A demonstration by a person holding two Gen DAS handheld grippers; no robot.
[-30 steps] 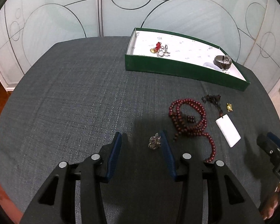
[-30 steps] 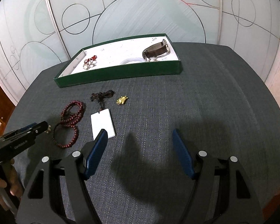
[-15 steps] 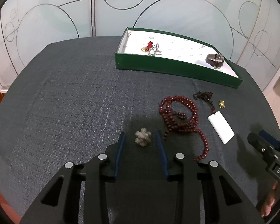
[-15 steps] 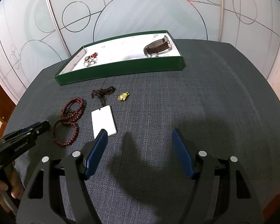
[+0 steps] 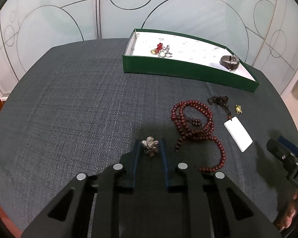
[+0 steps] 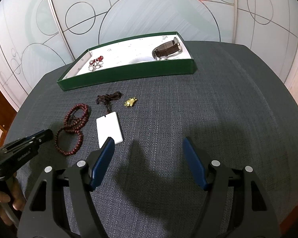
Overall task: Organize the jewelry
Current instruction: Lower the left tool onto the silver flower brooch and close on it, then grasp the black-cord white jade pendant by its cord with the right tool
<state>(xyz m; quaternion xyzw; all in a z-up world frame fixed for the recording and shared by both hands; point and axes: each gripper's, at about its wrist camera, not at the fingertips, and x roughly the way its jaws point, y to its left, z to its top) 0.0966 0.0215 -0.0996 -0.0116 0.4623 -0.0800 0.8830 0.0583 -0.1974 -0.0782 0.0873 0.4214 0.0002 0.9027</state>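
Note:
My left gripper [image 5: 150, 145] is shut on a silver flower-shaped brooch [image 5: 150, 148] and holds it just above the dark cloth. To its right lie a red bead necklace [image 5: 196, 128], a white rectangular pendant [image 5: 238, 136] on a dark cord and a small gold charm [image 5: 238, 109]. The green tray [image 5: 188, 71] with a white floor stands at the back and holds small rings, a red trinket [image 5: 161, 48] and a brown watch [image 5: 229, 61]. My right gripper [image 6: 149, 144] is open and empty, its left fingertip over the near corner of the pendant [image 6: 108, 128].
The round table [image 6: 218, 109] has a dark grey woven cloth. Frosted glass panels with circle lines stand behind it. My left gripper also shows at the left edge of the right wrist view [image 6: 25, 144], beside the bead necklace [image 6: 74, 126].
My left gripper's jaws have closed around the brooch, which was loose on the cloth a second ago. The right gripper has barely moved.

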